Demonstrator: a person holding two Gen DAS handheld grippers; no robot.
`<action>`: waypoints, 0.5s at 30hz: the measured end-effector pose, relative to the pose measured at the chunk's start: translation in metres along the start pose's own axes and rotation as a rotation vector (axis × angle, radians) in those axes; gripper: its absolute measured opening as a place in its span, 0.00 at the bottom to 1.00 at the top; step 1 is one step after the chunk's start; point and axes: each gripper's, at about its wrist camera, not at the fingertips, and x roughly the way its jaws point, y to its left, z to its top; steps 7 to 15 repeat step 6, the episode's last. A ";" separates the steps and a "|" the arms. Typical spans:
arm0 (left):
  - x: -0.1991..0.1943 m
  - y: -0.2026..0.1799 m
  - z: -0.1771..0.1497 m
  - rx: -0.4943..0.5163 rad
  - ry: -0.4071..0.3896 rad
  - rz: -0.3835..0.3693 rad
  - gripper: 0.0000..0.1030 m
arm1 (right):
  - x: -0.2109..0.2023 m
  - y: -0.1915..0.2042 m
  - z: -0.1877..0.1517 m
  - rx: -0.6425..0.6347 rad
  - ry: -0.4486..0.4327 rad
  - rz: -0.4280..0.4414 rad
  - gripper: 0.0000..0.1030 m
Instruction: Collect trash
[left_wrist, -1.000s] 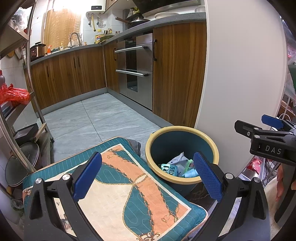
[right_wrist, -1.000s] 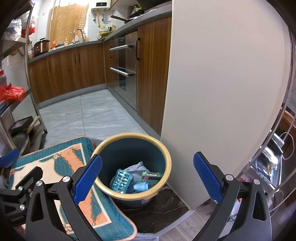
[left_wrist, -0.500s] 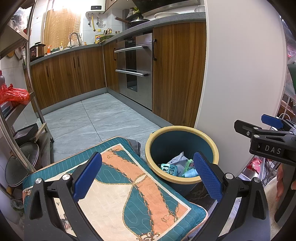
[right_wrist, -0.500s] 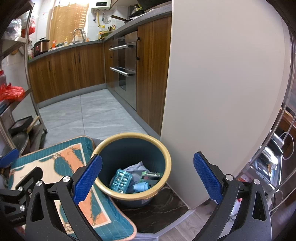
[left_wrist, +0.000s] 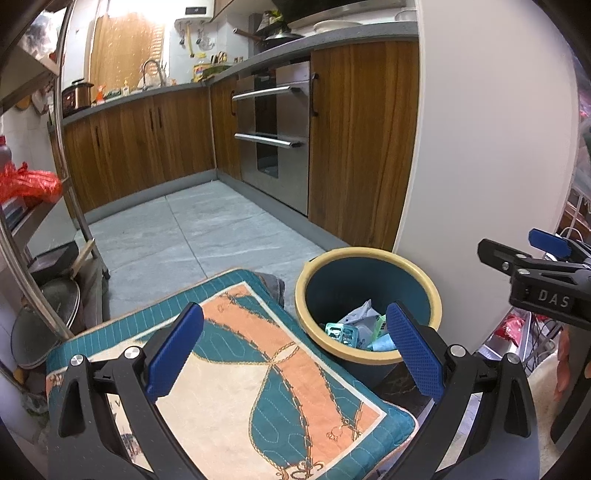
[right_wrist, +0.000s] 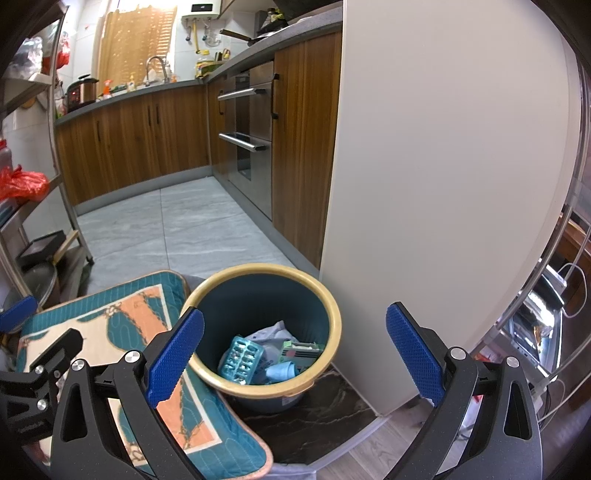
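Kitchen, grey tile floor, wood cabinets far. Near left: patterned cushion (right_wrist: 110, 332), soft. Left gripper (left_wrist: 295, 354) over it, jaws spread, empty. Centre: trash bin (right_wrist: 334, 317) against the white panel, holding a blister pack (right_wrist: 242, 356) and wrappers; likely light, stiff-rimmed, so grip the rim. Right gripper (right_wrist: 295, 354) jaws spread, empty.

Patterned cushion (left_wrist: 258, 387), wooden cabinets (left_wrist: 140, 147), steel oven (left_wrist: 273, 136), grey tiled floor (left_wrist: 192, 236)

White letters "DAS" stood on the black body of the right gripper (left_wrist: 546, 254), seen at the right edge of the left wrist view; no other text was legible.
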 end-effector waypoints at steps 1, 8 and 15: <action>0.001 0.002 0.000 -0.007 0.007 0.004 0.95 | 0.000 0.000 0.000 0.001 0.002 -0.001 0.95; -0.010 0.013 0.006 -0.058 0.002 0.009 0.95 | 0.009 0.000 -0.003 0.004 0.054 -0.028 0.95; -0.010 0.013 0.006 -0.058 0.002 0.009 0.95 | 0.009 0.000 -0.003 0.004 0.054 -0.028 0.95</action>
